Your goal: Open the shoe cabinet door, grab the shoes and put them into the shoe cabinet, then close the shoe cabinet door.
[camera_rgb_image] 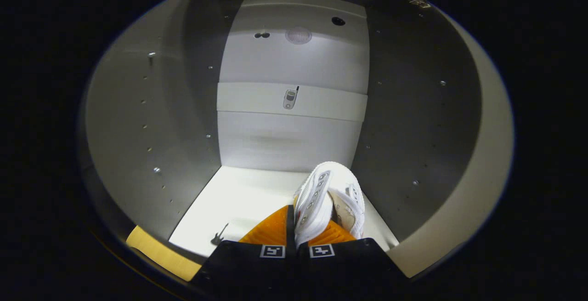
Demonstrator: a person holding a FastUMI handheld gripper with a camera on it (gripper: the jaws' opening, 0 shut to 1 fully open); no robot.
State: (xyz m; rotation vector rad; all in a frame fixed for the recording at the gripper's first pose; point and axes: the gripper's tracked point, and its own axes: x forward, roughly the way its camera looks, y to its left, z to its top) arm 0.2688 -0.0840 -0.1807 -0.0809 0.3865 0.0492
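Observation:
I am looking into the open shoe cabinet (pixel 174 122), whose grey side walls flank a bright white floor (pixel 243 200) and a white back panel (pixel 294 140). A white lace-up shoe (pixel 328 197) points away from me, its toe reaching toward the back panel on the right side of the floor. My gripper (pixel 296 230) is shut on the shoe: both fingers press on its heel end, and the shoe sticks out ahead of them. Whether the sole touches the cabinet floor I cannot tell.
A white shelf (pixel 294 101) crosses the back above the floor, with a small silver fitting (pixel 290 99) on its front edge. A round light (pixel 298 35) sits higher up. A small dark key-like item (pixel 219 235) lies on the floor left of my fingers.

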